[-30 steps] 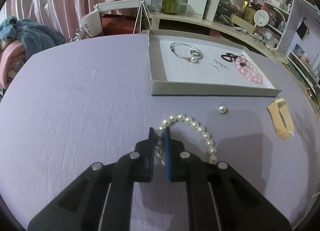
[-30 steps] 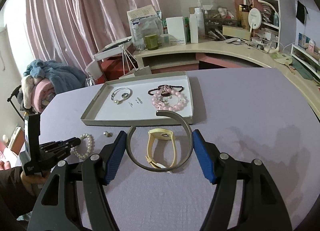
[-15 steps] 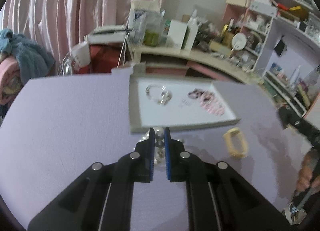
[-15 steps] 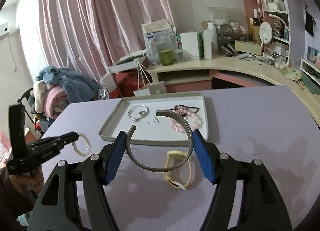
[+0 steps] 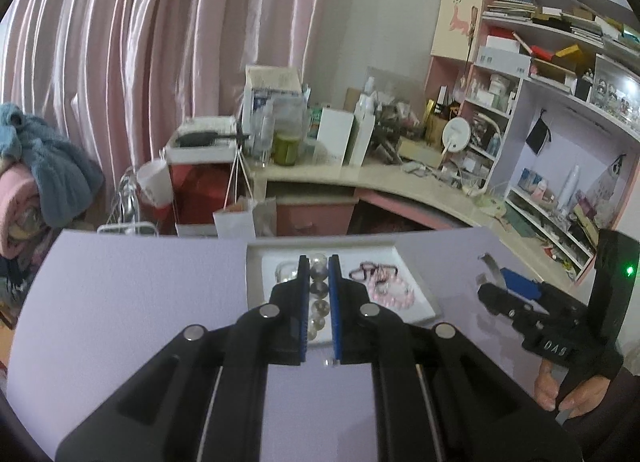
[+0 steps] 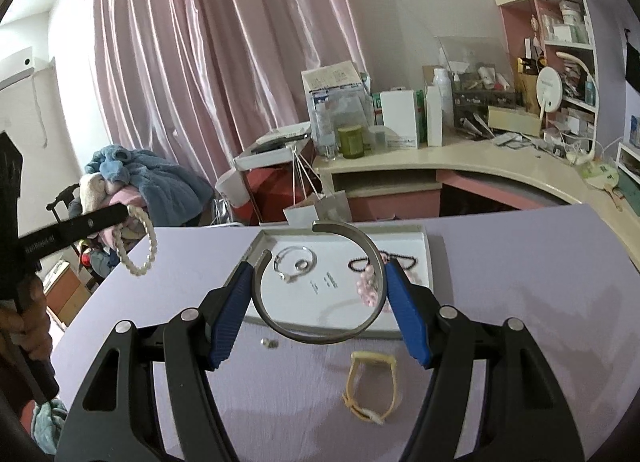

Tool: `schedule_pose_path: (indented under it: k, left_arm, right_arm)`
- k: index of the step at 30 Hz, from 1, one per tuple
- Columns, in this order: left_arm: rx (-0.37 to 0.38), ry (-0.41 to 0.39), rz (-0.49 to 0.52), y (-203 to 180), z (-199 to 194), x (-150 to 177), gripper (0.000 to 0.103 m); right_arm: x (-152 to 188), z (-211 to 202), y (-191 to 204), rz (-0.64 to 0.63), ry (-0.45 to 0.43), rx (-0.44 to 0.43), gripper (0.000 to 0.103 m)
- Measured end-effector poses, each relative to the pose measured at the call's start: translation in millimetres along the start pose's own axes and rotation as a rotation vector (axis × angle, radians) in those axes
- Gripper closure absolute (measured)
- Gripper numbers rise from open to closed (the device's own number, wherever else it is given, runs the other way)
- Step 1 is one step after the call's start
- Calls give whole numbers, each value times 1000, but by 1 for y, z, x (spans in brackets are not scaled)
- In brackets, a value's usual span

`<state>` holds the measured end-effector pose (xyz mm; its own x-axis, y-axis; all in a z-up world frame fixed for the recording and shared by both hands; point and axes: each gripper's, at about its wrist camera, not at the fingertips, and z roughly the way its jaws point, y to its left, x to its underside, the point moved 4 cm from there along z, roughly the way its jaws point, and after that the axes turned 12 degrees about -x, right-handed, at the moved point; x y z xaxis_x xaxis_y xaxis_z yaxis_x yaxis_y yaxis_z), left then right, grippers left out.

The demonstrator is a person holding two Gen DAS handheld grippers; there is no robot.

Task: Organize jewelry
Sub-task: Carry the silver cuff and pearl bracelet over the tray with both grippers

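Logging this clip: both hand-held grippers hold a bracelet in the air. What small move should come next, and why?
Probably carry the left hand-held gripper rightward over the tray and lower it. Its pearl bracelet hangs in the air left of the tray, while the right hand-held gripper already holds the metal bangle above it.

Soft, even indoor light; fisheye warp w/ dark corners; slight blur.

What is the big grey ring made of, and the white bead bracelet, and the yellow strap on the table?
The open grey cuff bangle looks like brushed metal: dull, even sheen, stiff thin band. The white bead bracelet looks like pearls, real or imitation: round, glossy, creamy beads. The pale yellow watch strap looks like soft rubber or silicone: matte and bent over; that one is less sure.
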<state>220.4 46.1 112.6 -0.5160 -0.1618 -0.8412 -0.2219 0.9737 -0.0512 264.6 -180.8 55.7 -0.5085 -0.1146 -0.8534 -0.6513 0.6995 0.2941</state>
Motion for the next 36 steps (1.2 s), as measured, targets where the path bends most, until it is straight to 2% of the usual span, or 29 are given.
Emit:
schedule_pose_path:
  k: [5, 9, 23, 36]
  left_arm:
    - [13, -25, 14, -5, 7, -23, 94]
    - [25, -9, 18, -11, 28, -31, 94]
    - [63, 87, 29, -18, 112, -25, 94]
    - [77, 98, 34, -18, 140, -27, 94]
  right_arm:
    - [-8, 10, -3, -13, -3, 11, 35]
    - [-12, 25, -10, -14, 18, 28, 35]
    - [-4, 117, -58, 23, 192, 114, 35]
    - [-8, 146, -67, 30, 216, 107, 35]
